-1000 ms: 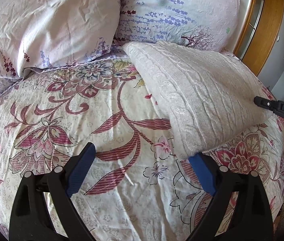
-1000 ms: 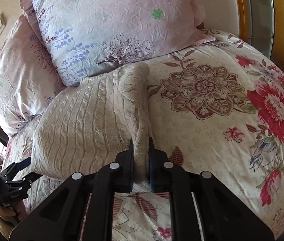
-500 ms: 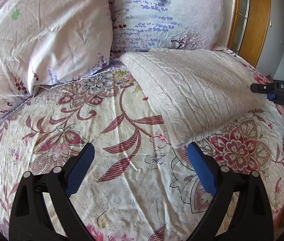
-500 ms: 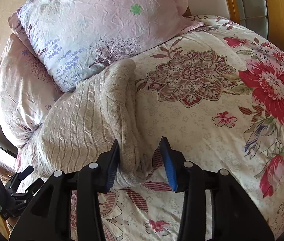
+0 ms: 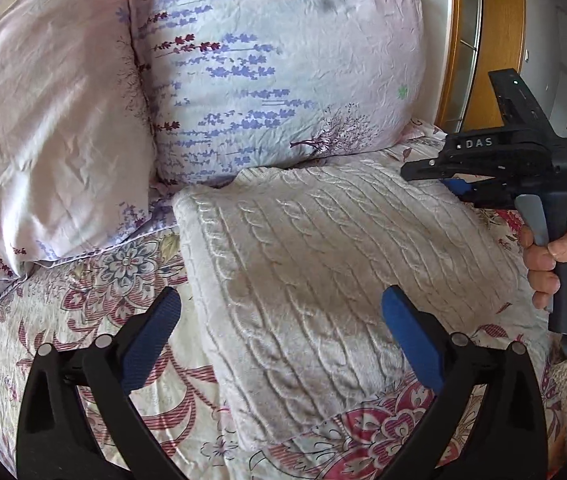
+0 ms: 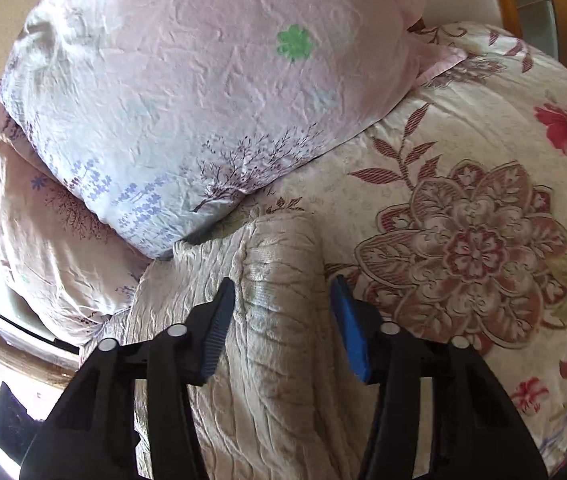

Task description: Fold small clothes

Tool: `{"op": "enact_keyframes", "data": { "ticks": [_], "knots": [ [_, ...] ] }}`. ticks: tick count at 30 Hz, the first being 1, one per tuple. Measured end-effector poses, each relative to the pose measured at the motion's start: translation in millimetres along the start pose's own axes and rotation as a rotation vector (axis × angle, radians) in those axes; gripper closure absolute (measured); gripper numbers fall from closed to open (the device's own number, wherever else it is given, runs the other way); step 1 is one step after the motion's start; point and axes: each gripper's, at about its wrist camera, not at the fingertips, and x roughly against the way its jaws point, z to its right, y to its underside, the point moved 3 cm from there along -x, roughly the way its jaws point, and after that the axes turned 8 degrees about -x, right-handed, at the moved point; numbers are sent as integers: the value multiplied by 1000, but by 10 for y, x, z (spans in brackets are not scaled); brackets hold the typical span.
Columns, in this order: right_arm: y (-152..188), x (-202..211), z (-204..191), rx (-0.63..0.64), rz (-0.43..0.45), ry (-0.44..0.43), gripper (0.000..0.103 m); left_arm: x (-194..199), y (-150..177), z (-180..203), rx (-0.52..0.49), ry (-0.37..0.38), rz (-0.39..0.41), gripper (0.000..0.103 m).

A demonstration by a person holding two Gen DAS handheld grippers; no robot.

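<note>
A cream cable-knit sweater [image 5: 343, 248] lies folded into a rectangle on the floral bedspread [image 5: 103, 280], just below the pillows. My left gripper [image 5: 281, 300] hovers over the sweater's near left part, its jaws opening wide, and nothing is gripped. In the left wrist view my right gripper [image 5: 407, 171], held by a hand [image 5: 563, 260], points at the sweater's far right edge. In the right wrist view my right gripper [image 6: 283, 292] straddles the sweater's [image 6: 279, 392] thick folded edge. Its jaws are closing, and the blue pads stand apart from the fabric.
Two pale floral pillows [image 5: 283, 60] [image 5: 43, 120] lean at the head of the bed, right behind the sweater. A wooden frame [image 5: 495, 40] stands at the far right. The bedspread [image 6: 463, 240] stretches out to the right of the sweater.
My right gripper let go of the sweater's edge and now straddles it further along. My left gripper moved from the bare bedspread to above the sweater and opened a little wider.
</note>
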Motion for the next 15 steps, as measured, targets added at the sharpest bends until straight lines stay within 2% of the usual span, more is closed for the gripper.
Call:
{"op": "enact_keyframes", "data": {
  "ticks": [1, 6, 7, 10, 15],
  "knots": [
    [-5, -29, -23, 20, 2, 8, 91, -58, 3, 18, 1, 8, -16, 2],
    [-122, 283, -142, 82, 140, -15, 94, -147, 21, 38, -7, 13, -28, 3],
    [-131, 283, -130, 89, 144, 8, 94, -154, 18, 39, -10, 10, -27, 2],
    [-74, 76, 11, 83, 77, 89, 94, -171, 29, 26, -15, 6, -28, 2],
    [-9, -25, 140, 45, 68, 74, 94, -196, 40, 35, -33, -12, -31, 2]
  ]
}}
